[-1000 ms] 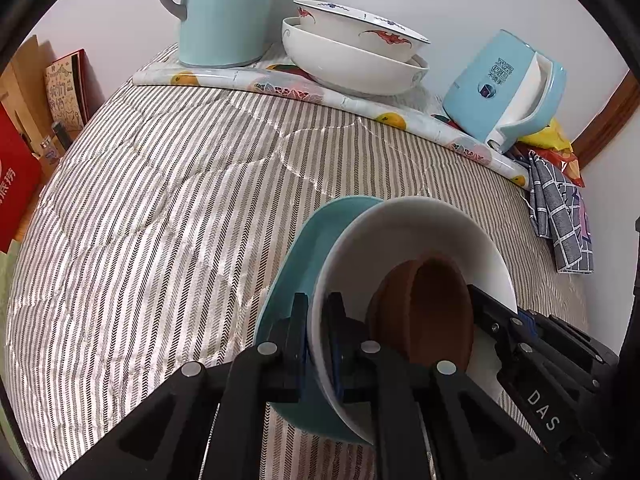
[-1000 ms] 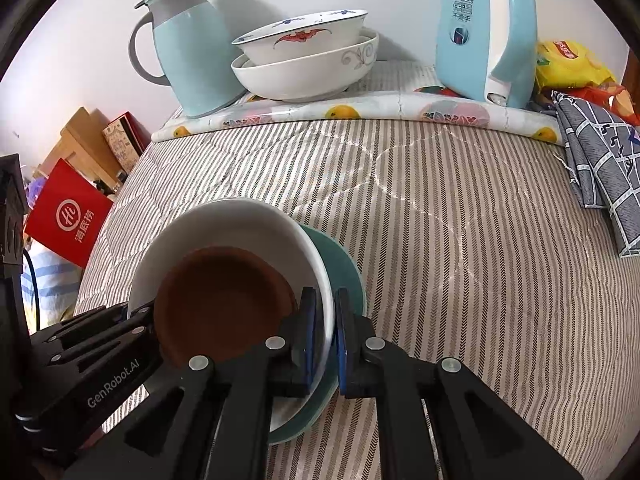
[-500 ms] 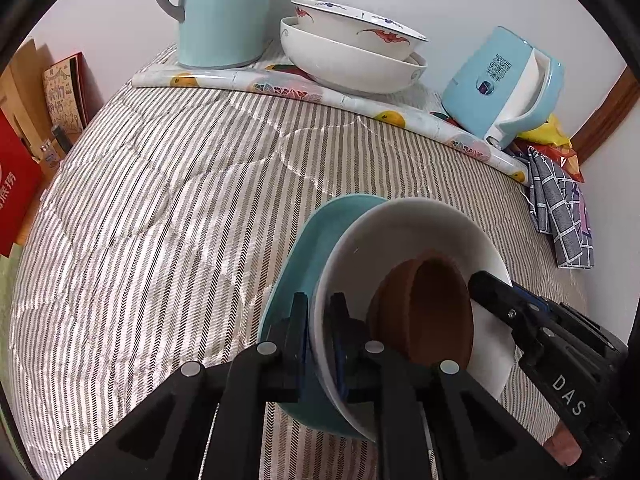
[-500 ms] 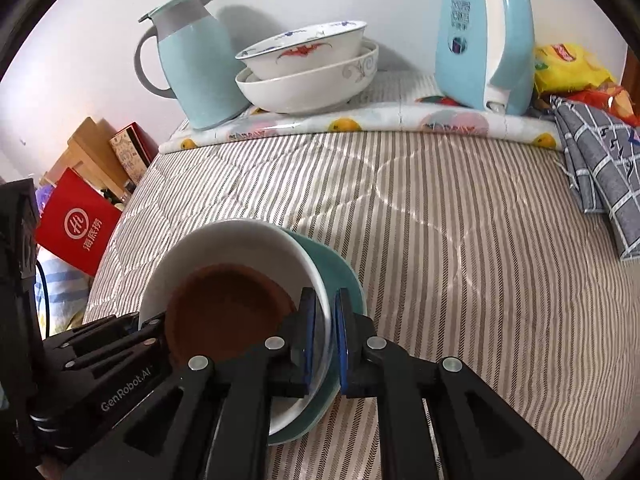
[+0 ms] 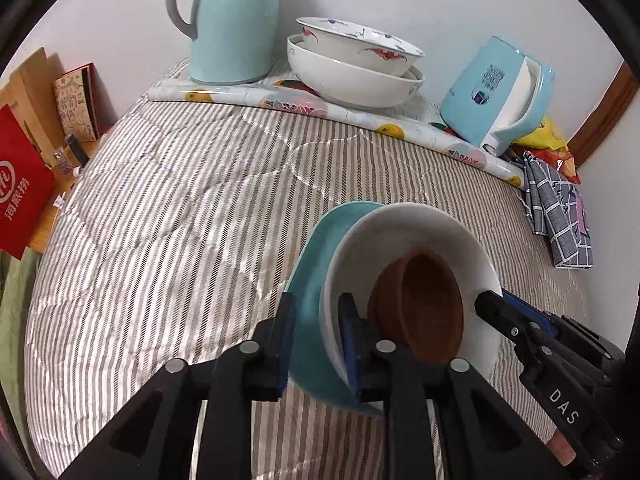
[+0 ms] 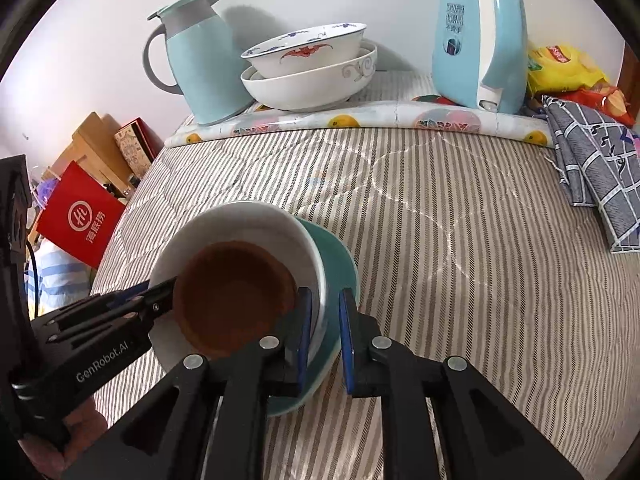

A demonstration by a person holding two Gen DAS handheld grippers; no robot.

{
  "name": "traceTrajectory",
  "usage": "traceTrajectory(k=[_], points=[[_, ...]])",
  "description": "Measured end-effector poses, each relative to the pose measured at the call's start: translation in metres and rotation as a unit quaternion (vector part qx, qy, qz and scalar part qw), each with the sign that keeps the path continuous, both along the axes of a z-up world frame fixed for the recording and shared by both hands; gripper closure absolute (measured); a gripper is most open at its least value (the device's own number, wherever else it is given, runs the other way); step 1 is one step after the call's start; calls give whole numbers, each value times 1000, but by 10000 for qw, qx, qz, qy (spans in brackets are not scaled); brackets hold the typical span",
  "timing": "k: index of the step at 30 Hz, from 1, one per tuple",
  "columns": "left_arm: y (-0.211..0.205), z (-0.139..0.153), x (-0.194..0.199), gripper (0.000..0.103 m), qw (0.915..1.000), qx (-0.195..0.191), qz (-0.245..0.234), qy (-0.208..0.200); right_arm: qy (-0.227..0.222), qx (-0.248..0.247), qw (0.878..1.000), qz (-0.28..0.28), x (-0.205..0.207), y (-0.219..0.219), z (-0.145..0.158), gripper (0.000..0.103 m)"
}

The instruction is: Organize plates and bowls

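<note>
Striped quilted bedspread [image 5: 192, 216] under glossy nested bowls [image 5: 416, 240] (round, smooth).

This is a lived-in room of a home, not a kitchen or workshop. The work surface is a bed covered by a grey-and-white striped quilted bedspread [image 5: 180, 216]. Along the white wall, on a fruit-printed plastic mat [image 6: 360, 122], stand a pale blue thermos jug with a grey handle [image 6: 200, 60], two nested white ceramic bowls with painted patterns [image 6: 312, 64] and a light blue electric kettle [image 6: 478, 36]. Yellow snack packets [image 6: 560, 68], a folded grey checked cloth [image 6: 600, 172] and a red paper shopping bag [image 6: 80, 218] lie around the edges.
</note>
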State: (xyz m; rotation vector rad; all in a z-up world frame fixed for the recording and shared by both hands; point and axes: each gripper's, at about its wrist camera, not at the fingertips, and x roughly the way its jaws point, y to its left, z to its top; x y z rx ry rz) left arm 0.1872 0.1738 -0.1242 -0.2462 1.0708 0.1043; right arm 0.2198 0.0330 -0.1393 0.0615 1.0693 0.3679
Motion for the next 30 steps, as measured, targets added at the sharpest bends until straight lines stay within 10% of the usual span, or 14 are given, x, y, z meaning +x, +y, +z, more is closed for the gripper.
traceTrajectory(k=[15,30], points=[[-25,46,-56,71,9985,231,-116,-483,-607,-199,9978,-180,-65,-26,51,55],[-80,87,-120,39,9911,570,-410,-1135,-1019,-402,9912,-743,-136,-77,88,46]])
